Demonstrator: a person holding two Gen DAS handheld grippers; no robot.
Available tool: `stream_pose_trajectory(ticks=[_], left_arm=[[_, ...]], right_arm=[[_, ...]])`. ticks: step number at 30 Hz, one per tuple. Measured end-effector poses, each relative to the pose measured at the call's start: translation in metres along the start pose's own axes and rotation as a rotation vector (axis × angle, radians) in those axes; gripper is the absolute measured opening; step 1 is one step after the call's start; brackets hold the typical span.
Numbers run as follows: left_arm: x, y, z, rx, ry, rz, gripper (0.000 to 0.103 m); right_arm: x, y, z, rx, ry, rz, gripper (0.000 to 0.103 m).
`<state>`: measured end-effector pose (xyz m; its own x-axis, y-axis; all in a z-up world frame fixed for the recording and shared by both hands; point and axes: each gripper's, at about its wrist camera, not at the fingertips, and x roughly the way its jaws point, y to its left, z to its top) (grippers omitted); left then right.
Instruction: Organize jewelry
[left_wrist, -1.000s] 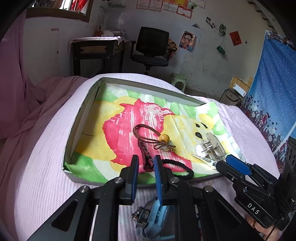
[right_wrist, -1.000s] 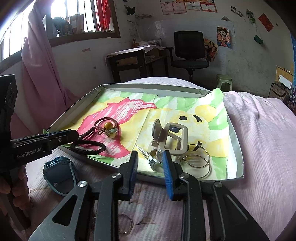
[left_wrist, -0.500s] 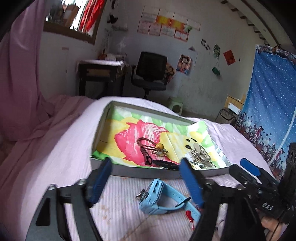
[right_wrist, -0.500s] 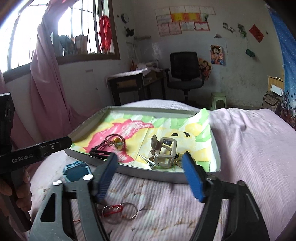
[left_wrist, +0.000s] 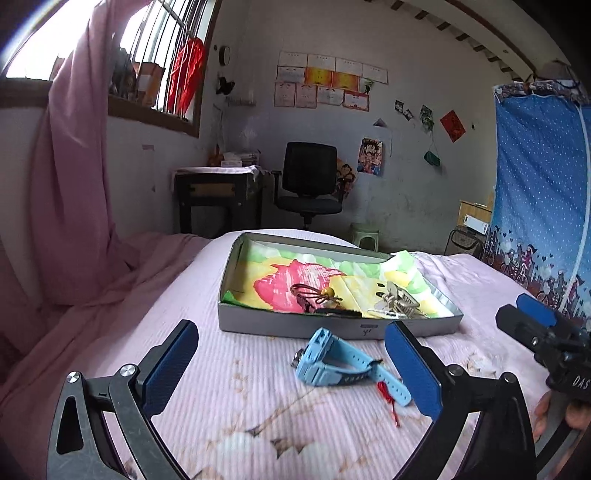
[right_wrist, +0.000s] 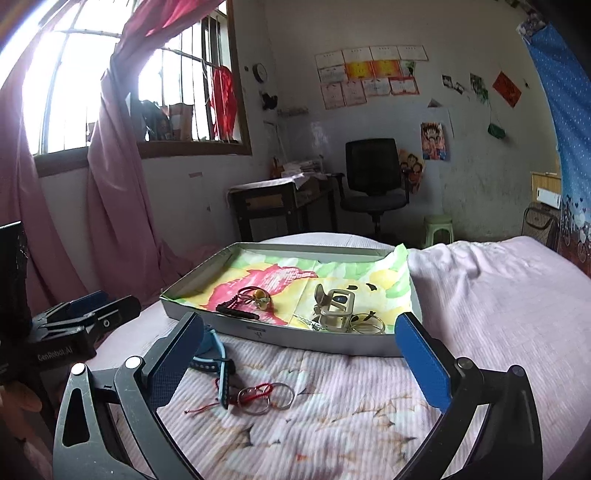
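**Claws spread, loose pieces next**

Claws first: my left claw (left_wrist: 291, 365) stands spread wide with nothing between its blue pads, and my right claw (right_wrist: 301, 356) is the same; both have just been opening, and both hang over the pink bedspread (right_wrist: 498, 295), short of the tray (left_wrist: 332, 326).

Inside the tray, on its painted paper lining, lie a brown cord with a yellow bead (left_wrist: 319, 293), a black hair tie (right_wrist: 236, 312), a beige hair clip (right_wrist: 334, 306) and some thin metal rings (right_wrist: 365, 321). Not yet in it are the blue watch (left_wrist: 332, 363), lying on the bed just in front of the tray wall, and a pair of rings on a red string (right_wrist: 264, 397) near it.

I judge the step in hand to be fetching those two. For the watch, my left claw is best placed: I would lower it with one pad either side of the body, not the floppy strap, and close square. The rings lie flat on soft cloth, so my right claw should come in low and pinch across a rim, minding that the string does not snag on the watch strap beside it.
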<state>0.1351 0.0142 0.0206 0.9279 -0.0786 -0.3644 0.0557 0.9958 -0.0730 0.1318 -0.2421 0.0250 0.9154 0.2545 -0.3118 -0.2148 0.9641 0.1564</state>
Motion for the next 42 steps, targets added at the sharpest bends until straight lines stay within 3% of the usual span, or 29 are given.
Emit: stream_pose_trajectory(ticks=[11,17,28,35,42], left_arm=[[-0.021,0.002,-0.025,0.051,-0.002,0.014,0.102],[-0.014,0.004,-0.04,0.069,0.072,0.026,0.102],[-0.005,0.009,-0.043,0.068,0.122,0.035,0.102],[0.004,0.011,-0.042,0.058,0.144,0.025,0.102],[0.015,0.009,-0.044,0.059,0.184,-0.022,0.102]], right_arm=[[-0.024,0.004,-0.015,-0.064,0.023,-0.023,0.102],[-0.02,0.004,-0.026,-0.078,0.092,-0.013,0.102],[0.0,0.01,-0.044,-0.116,0.222,-0.02,0.102],[0.016,0.001,-0.047,-0.079,0.31,-0.081,0.102],[0.027,0.002,-0.051,-0.081,0.36,-0.074,0.101]])
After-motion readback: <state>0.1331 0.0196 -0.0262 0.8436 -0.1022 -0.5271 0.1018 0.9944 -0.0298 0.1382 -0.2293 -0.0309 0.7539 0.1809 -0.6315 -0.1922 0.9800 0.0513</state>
